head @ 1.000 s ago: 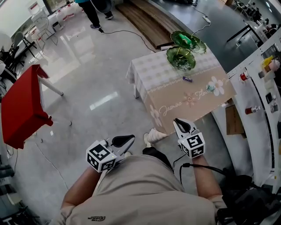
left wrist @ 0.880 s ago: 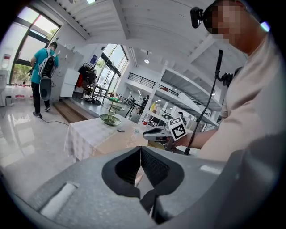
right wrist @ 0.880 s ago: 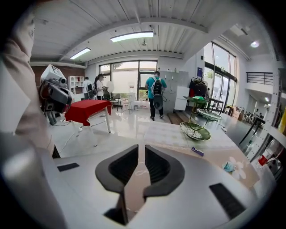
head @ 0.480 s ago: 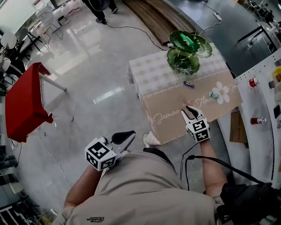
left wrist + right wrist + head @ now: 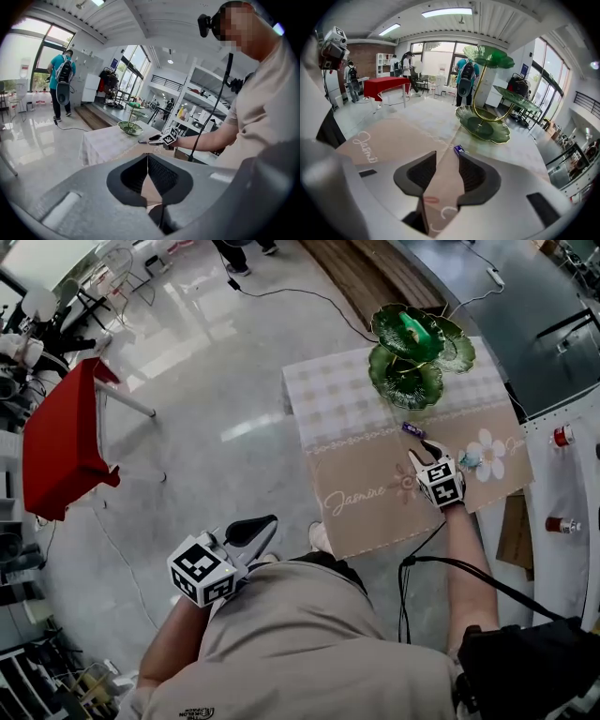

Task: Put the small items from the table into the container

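Purple small item (image 5: pixel 458 149) on tablecloth (image 5: pixel 389 133) — right gripper (image 5: pixel 447 158) just short of it, jaws opening, empty; left gripper (image 5: pixel 148 159) clenched, empty.

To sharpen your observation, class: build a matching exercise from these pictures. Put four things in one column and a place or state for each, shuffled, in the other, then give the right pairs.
Things
1. left tool
2. small purple item
3. green tiered stand
4. red table

Places or states
A. stands on the floor, away from the tablecloth
B. lies on the tablecloth, close to the stand
C. shut, with nothing between its jaws
D. stands at the tablecloth's far end

Pairs: 1-C, 2-B, 3-D, 4-A
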A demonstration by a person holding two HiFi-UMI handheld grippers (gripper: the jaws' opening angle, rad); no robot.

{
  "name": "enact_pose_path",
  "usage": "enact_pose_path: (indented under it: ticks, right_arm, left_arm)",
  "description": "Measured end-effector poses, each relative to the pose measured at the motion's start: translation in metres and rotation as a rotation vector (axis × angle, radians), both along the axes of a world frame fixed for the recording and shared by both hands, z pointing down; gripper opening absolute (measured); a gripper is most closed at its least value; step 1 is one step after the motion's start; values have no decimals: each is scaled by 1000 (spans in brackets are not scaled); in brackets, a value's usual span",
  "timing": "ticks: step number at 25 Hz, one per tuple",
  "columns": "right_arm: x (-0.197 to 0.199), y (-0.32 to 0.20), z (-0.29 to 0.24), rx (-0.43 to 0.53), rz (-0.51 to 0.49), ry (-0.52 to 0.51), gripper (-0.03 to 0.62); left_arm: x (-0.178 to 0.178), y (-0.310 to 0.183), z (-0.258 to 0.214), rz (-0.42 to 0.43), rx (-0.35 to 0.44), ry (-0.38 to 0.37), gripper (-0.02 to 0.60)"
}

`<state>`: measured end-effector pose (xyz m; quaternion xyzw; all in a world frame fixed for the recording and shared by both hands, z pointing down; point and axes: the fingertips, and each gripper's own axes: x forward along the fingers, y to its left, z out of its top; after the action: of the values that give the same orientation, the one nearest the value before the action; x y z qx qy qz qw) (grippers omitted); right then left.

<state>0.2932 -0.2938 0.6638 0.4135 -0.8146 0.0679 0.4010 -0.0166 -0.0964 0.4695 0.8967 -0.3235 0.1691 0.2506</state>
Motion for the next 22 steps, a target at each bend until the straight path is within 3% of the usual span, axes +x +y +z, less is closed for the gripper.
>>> enact_pose_path:
  ticks: [9, 13, 17, 22]
  right_arm:
    - [20, -60, 46, -74, -37, 78, 184]
    - [23, -67, 59, -136, -42, 60, 189]
    - [24, -67, 67, -192, -9, -20, 187]
    - [22, -62, 67, -194, 45, -63, 125]
  left_arm:
    - [-10, -11, 5, -60, -37, -29, 9]
    - [-14, -11, 10, -76, -57, -33, 9]
    - [-16, -12, 14, -81, -71, -31, 9]
    - [-15, -15, 12, -62, -65, -29, 9]
